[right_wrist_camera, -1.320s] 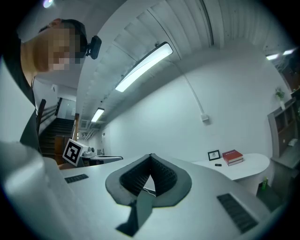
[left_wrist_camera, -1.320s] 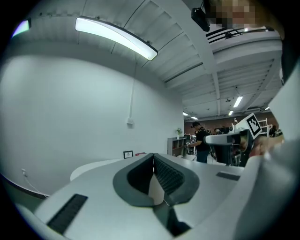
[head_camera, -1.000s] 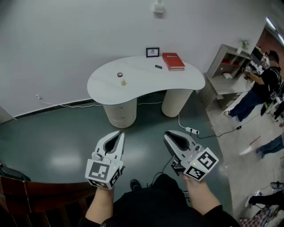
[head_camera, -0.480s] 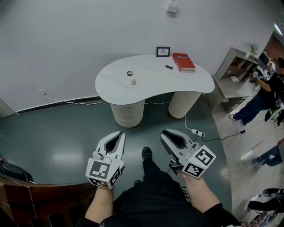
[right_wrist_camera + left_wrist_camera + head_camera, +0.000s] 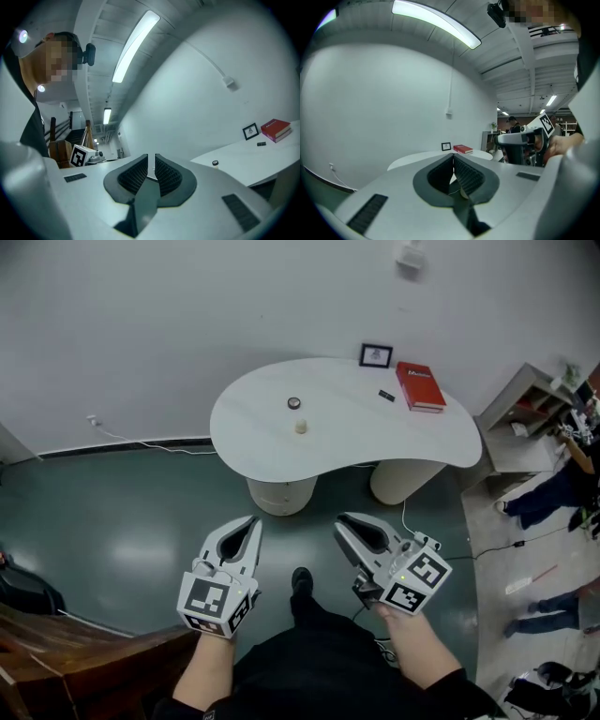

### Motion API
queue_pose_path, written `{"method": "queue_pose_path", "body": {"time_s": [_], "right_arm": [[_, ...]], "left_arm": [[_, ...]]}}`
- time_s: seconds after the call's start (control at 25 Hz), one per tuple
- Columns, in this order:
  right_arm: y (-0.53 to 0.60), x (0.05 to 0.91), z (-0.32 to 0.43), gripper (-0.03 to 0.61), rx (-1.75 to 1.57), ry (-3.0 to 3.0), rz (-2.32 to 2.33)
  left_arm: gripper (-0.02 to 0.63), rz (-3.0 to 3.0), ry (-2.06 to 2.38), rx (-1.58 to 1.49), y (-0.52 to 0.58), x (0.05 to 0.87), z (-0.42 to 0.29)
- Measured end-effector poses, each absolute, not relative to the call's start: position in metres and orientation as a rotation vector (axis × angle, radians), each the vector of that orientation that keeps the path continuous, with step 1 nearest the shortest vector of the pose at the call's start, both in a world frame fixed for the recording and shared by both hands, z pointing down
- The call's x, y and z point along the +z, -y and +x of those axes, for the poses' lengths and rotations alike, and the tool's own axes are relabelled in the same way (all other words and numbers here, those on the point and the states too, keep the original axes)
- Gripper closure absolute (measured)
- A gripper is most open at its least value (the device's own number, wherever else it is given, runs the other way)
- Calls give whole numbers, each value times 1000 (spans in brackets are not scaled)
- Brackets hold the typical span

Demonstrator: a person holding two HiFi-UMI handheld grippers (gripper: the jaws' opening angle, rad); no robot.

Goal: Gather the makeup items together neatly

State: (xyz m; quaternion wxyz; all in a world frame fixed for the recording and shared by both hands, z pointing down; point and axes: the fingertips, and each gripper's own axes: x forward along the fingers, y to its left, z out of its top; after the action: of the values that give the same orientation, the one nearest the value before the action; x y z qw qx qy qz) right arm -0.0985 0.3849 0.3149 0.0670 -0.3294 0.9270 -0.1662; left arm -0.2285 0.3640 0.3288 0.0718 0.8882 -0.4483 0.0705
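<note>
Table: a white curved table (image 5: 253,437) is seen ahead, well apart from both grippers, with bare floor between.
Makeup items: a small dark round pot (image 5: 294,403) and a small pale bottle (image 5: 301,427) are placed near each other on the left part of the top. A small black item (image 5: 386,396) lies well apart from them, just beside a red book (image 5: 419,387). What each one exactly is cannot be told from so far.
Left gripper (image 5: 246,532): the jaws are brought together and nothing is held between them.
Right gripper (image 5: 354,532): the jaws are closed to a thin slit and nothing is clamped.
Done: nothing is judged to be gathered yet, and no item is touched.
Left to do: the table must be reached, and the scattered items are to be brought into one tidy group.
</note>
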Motion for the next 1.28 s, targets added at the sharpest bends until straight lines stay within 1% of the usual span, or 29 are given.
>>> {"method": "queue_pose_path", "body": {"time_s": [0.36, 0.6, 0.92, 1.28], "right_arm": [[-251, 320, -64, 540, -533, -2818, -972], [-198, 337, -50, 540, -597, -2797, -970], [-147, 343, -59, 540, -608, -2796, -996], [-72, 356, -96, 540, -617, -2809, -1115]], "left_arm": [[603, 2643, 1353, 237, -223, 327, -198], [603, 2631, 1338, 250, -170, 337, -185], [603, 2651, 1316, 233, -117, 335, -192], [603, 2706, 1212, 186, -40, 344, -223]]}}
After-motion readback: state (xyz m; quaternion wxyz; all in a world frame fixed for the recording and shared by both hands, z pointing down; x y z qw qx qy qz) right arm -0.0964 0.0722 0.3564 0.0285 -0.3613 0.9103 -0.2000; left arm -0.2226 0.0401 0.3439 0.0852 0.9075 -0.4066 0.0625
